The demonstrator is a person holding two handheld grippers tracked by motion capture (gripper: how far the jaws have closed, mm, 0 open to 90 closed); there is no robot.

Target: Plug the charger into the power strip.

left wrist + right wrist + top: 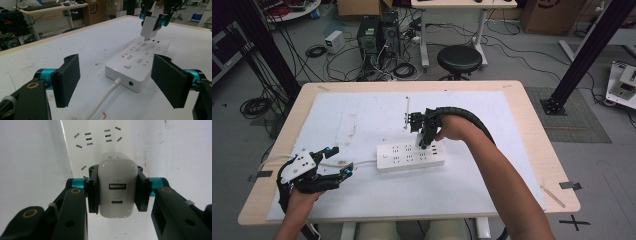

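While the left gripper [115,82] sits wide open and empty near the cord [103,100], the right gripper [115,188] clamps a charger [116,187]. It hangs over the power strip's [411,157] right end — prongs down.

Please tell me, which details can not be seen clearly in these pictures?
- Charger prongs: the right gripper view has the charger body covering them; the left gripper view is too small to show whether they have entered the power strip.
- Print beside the charger ports: blurred, right gripper view.
- Strip cable: cut off by the bottom edge, left gripper view.
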